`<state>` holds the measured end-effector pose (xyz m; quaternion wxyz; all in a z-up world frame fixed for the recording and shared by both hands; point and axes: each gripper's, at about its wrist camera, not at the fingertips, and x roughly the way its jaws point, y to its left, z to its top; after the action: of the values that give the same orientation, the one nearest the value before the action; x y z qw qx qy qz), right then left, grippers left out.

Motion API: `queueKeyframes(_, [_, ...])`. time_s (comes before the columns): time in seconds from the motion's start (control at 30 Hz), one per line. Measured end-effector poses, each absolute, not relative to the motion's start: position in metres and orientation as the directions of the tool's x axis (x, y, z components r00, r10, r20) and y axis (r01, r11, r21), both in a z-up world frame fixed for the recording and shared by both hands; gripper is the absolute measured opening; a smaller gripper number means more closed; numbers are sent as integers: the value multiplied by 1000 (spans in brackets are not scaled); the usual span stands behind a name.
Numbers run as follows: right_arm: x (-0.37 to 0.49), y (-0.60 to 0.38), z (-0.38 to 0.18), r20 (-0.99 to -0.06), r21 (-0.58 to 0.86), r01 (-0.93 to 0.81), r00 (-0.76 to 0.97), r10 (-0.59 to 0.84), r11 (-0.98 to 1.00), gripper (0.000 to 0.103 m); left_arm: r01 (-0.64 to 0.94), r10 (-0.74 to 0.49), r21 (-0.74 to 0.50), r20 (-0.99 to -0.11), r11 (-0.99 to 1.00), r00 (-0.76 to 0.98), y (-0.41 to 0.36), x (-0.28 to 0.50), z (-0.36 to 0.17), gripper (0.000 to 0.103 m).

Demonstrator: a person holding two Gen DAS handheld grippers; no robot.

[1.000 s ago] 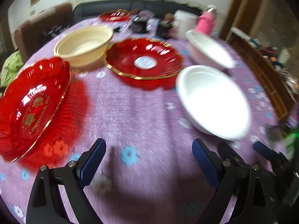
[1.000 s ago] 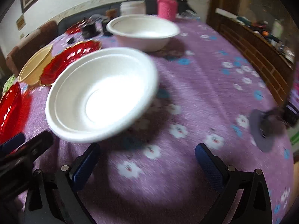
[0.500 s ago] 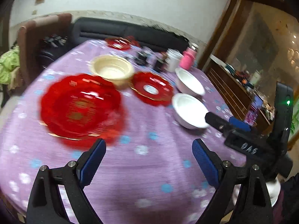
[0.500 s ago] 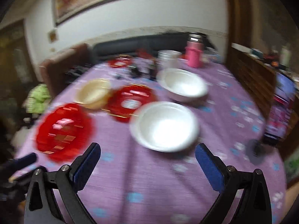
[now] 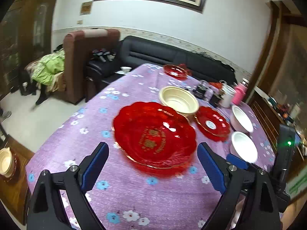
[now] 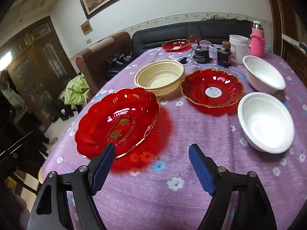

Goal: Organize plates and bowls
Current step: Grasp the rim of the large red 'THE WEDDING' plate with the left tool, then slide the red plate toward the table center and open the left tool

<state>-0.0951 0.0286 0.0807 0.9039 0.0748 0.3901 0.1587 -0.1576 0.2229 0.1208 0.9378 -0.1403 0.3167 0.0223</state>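
A large red plate with gold lettering [image 5: 153, 134] [image 6: 119, 120] lies on the purple flowered table [image 5: 119, 187] [image 6: 191, 172]. Behind it stands a cream ribbed bowl [image 5: 178, 99] [image 6: 159, 76]. A smaller red plate with a white sticker [image 5: 212, 123] [image 6: 212, 88] lies to its right. Two white bowls, a near one [image 5: 242, 146] [image 6: 265, 120] and a far one [image 5: 241, 117] [image 6: 263, 73], stand at the right. My left gripper [image 5: 151, 166] is open and empty, above the table before the large plate. My right gripper [image 6: 151, 164] is open and empty, its left fingertip over that plate's near rim.
A third small red plate [image 5: 175, 71] [image 6: 176, 45] lies at the far end. A pink flask [image 6: 257, 40], a white tub [image 6: 238, 48] and dark jars [image 6: 201, 54] stand at the back. A black sofa [image 5: 172, 55] and a brown chair [image 5: 86, 61] lie beyond. The right gripper's body [image 5: 284, 163] shows at the right.
Both grippers have pulled back and risen away from the dishes. The views have swung up and left, so the large red plate now lies centred ahead. Both stay open and empty.
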Motion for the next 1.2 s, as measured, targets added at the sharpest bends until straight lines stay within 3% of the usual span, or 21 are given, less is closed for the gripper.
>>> queueKeyframes(0.23, [-98, 21, 76, -680, 284, -210, 644, 351, 936, 83, -169, -32, -249, -643, 954, 765, 244, -154, 107, 93])
queueKeyframes(0.47, [-78, 22, 87, -688, 248, -221, 645, 332, 943, 83, -259, -51, -354, -671, 898, 740, 300, -124, 94, 94])
queueKeyframes(0.57, [-60, 32, 83, -707, 240, -224, 627, 328, 945, 78, -239, -62, -338, -683, 910, 727, 307, -103, 87, 93])
queueKeyframes(0.67, [-40, 41, 75, -732, 239, -210, 602, 318, 948, 76, -224, -92, -339, -710, 914, 698, 312, -77, 79, 82])
queueKeyframes(0.83, [-15, 48, 60, -767, 238, -193, 564, 306, 952, 75, -219, -117, -327, -759, 919, 641, 317, -34, 61, 81])
queueKeyframes(0.97, [0, 55, 45, -792, 273, -197, 509, 337, 941, 59, -207, -151, -331, -791, 920, 593, 312, -11, 41, 81])
queueKeyframes(1.0, [3, 57, 41, -798, 286, -196, 493, 346, 938, 51, -201, -155, -326, -797, 924, 584, 309, -6, 36, 79])
queueKeyframes(1.03, [6, 59, 37, -803, 295, -196, 480, 353, 935, 45, -196, -156, -320, -803, 927, 575, 306, -2, 32, 66])
queueKeyframes(1.07, [10, 62, 33, -807, 308, -200, 463, 366, 930, 32, -191, -159, -311, -817, 931, 555, 303, 4, 26, 55])
queueKeyframes(1.1, [13, 65, 30, -811, 320, -203, 447, 378, 925, 21, -184, -177, -317, -829, 930, 530, 300, 8, 21, 28])
queueKeyframes(1.2, [15, 70, 27, -813, 308, -202, 451, 367, 930, 17, -192, -151, -292, -834, 937, 531, 298, 7, 19, 26])
